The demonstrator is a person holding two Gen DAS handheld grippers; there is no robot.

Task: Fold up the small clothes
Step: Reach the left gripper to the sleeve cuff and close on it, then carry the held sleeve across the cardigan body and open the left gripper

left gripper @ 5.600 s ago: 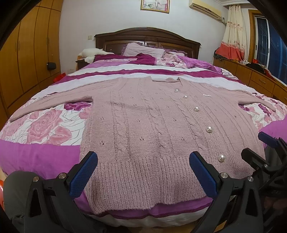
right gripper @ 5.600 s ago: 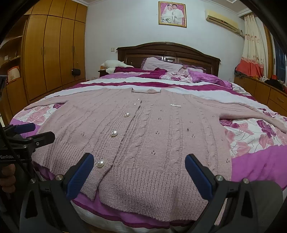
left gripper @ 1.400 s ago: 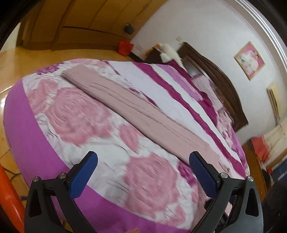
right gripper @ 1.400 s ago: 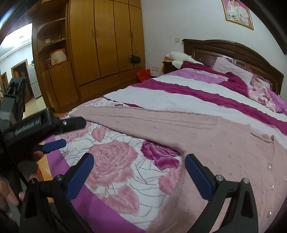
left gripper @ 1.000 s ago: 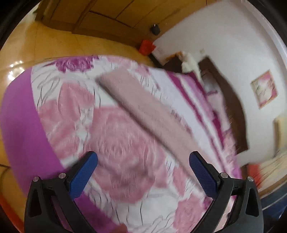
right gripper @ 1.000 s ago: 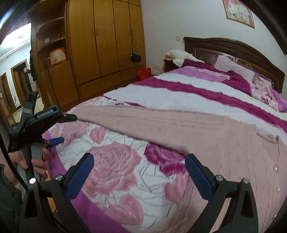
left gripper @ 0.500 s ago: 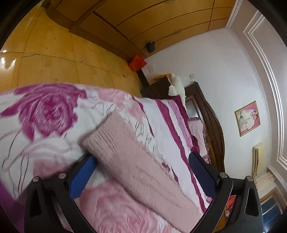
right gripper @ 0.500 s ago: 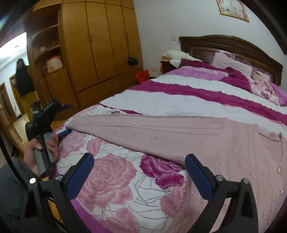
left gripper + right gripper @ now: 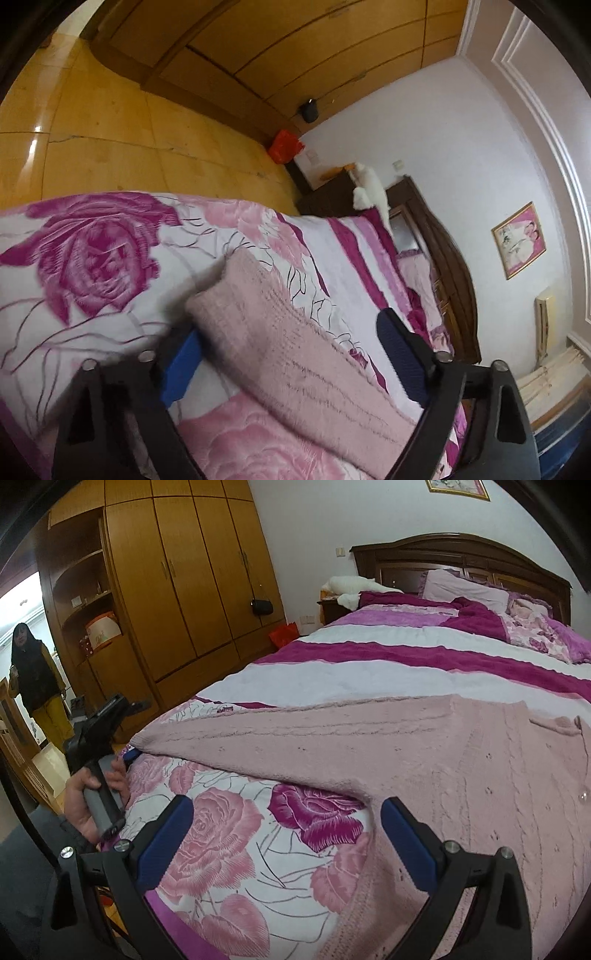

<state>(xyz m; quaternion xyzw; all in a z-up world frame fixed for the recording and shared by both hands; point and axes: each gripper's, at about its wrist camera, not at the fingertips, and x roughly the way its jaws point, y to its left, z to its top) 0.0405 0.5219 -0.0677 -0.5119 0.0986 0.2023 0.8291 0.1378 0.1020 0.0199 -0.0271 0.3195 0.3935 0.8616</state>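
Note:
A pink knitted cardigan (image 9: pixel 461 760) with pearl buttons lies flat on the bed (image 9: pixel 388 672). Its sleeve (image 9: pixel 258 738) stretches out towards the bed's left edge. In the left wrist view the sleeve's cuff end (image 9: pixel 251 314) lies between the blue pads of my left gripper (image 9: pixel 291 354). Its jaws are closing around the cuff and the far pad still stands off the knit. From the right wrist view, a hand holds that left gripper (image 9: pixel 129 749) at the cuff. My right gripper (image 9: pixel 284 842) is open over the rose-patterned bedspread, just left of the cardigan's side edge, with nothing between its fingers.
A tall wooden wardrobe (image 9: pixel 177 572) runs along the left wall beyond a strip of wooden floor (image 9: pixel 110 147). A person (image 9: pixel 33 686) stands in the doorway at far left. Pillows (image 9: pixel 465 587) and a dark headboard (image 9: pixel 461 554) are at the bed's far end, with a red bag (image 9: pixel 283 635) on the floor.
My left gripper has come in low onto the sleeve's end, and its jaws have narrowed around the cuff. The right gripper has drifted only slightly and stays open.

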